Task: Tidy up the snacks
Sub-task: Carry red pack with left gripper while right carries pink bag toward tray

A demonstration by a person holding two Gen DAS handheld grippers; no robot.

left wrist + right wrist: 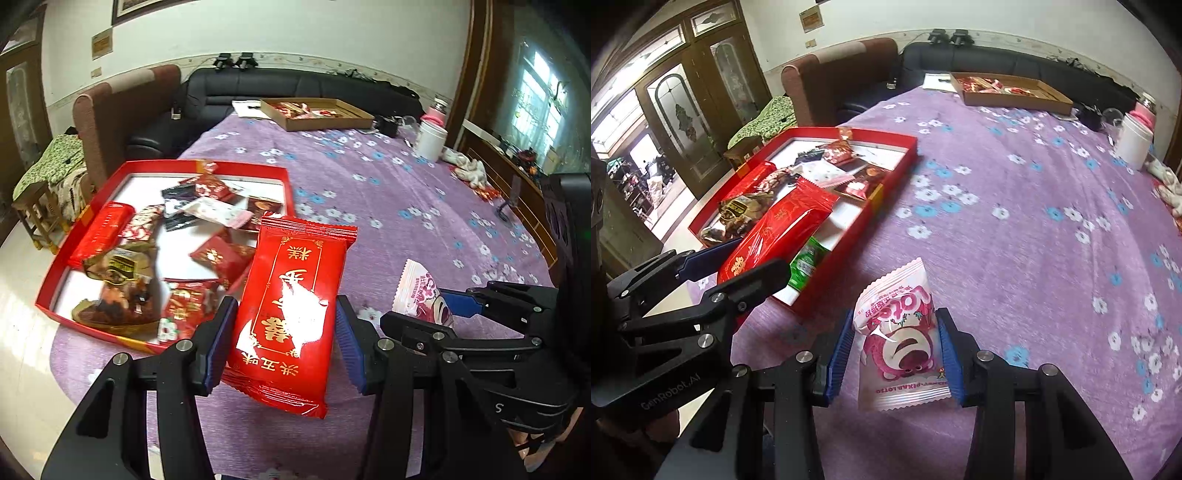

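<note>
My left gripper [282, 343] is shut on a large red snack packet [291, 310] with gold characters, held above the purple flowered cloth [388, 199] beside the red tray [207, 168]. The same red packet [775, 236] and left gripper [738, 271] show at the left of the right wrist view, over the red tray [901, 142]. My right gripper [894, 350] is shut on a pink bear-print packet [899, 339], lifted off the cloth [1034, 221]. That pink packet [421, 291] and the right gripper [448, 306] appear at the right of the left wrist view. The tray holds several mixed wrapped snacks.
A brown cardboard tray [325, 123] with more snacks lies at the table's far end, before a black sofa [295, 86]. A white jar [430, 138] and a pink-lidded container [436, 118] stand far right, near crumpled wrappers [469, 171]. A brown armchair [122, 110] is left.
</note>
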